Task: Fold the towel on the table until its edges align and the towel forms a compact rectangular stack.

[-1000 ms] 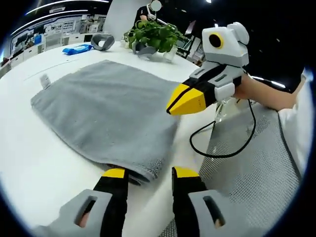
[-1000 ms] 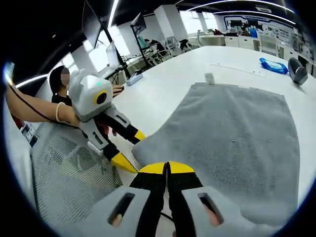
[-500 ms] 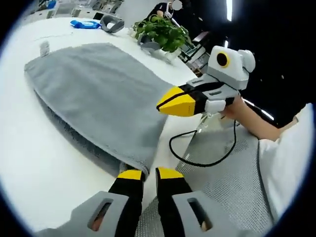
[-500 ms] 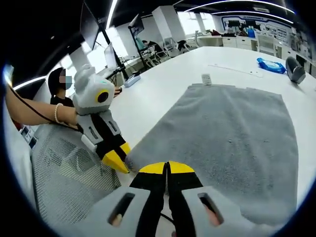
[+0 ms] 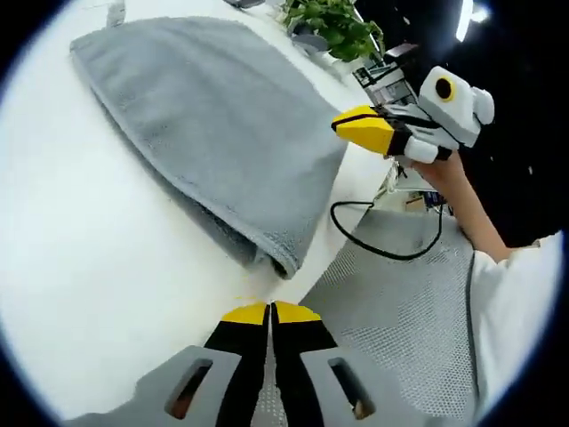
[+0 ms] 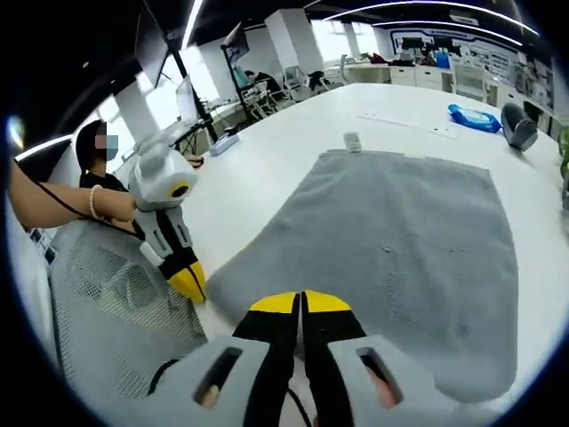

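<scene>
A grey towel (image 5: 204, 116) lies folded double on the white table (image 5: 80, 267), its near corner pointing at my left gripper. The left gripper (image 5: 268, 311) is shut with nothing in it, a short way back from that corner near the table's edge. In the right gripper view the towel (image 6: 400, 258) spreads ahead, and my right gripper (image 6: 300, 302) is shut and empty over its near edge. The right gripper (image 5: 364, 126) hangs past the towel's right side in the left gripper view. The left gripper (image 6: 187, 283) sits beside the towel's near left corner.
A potted plant (image 5: 333, 22) stands at the table's far side. A blue packet (image 6: 476, 117) and a grey object (image 6: 516, 120) lie far behind the towel. A mesh chair (image 5: 400, 302) and a black cable (image 5: 373, 245) are off the table's edge. A person (image 6: 98, 156) sits behind.
My left gripper went from open around the towel's corner to shut, and it has drawn back off the towel with nothing in it. The right gripper stayed shut.
</scene>
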A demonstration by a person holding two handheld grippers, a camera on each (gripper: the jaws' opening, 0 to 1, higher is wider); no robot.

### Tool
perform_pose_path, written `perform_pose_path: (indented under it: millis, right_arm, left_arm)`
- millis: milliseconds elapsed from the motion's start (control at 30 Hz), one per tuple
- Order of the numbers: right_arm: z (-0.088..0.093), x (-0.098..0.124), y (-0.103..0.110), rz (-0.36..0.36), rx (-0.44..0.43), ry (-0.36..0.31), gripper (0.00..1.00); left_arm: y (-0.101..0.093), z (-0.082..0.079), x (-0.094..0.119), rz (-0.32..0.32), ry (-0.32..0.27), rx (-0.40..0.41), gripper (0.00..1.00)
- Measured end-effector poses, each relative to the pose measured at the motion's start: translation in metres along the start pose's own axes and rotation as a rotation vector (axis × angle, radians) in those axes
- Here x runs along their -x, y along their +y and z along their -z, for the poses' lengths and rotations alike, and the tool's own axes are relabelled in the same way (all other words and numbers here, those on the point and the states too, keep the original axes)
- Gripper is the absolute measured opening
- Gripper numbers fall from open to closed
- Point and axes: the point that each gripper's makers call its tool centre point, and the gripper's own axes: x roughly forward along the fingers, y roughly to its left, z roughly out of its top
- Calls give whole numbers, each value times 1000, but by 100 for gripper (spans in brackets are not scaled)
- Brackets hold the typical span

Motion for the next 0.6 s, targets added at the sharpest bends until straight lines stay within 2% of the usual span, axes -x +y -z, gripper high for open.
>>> perform_pose_path:
  millis: [100,133,200,233,367,433,467,500,533,600]
  right_arm:
    - [8,18,-28,50,-54,7,0]
    - [11,24,-39,76,-56,16,0]
    - [17,39,-65,141,-61,24,0]
    - [20,45,-75,164,-77,25,0]
    - [36,77,-121,264,-171,3,0]
    - [43,85,-130,270,-194,1,1]
    - [48,89,-132,264,-213,1,2]
    - [54,93,-135,257,-235,3,4]
    - [58,95,-138,258,-244,1,6]
    - [67,99,-143,260,-273,-4,10]
  left_arm:
    - [-6,-22,10,27,-108,8,2]
    - [-6,-30,13,17,-142,7,2]
    - [-3,-33,14,-11,-153,10,3]
    - [7,-36,14,-65,-167,13,4]
    - [20,-26,12,-119,-119,41,3]
    - [22,-24,11,-120,-119,16,4]
    - [19,-24,9,-107,-128,-8,5]
    - [10,-27,6,-67,-148,-48,8]
    - [5,-29,5,-48,-158,-70,13]
    - [-4,-28,1,-21,-153,-133,16]
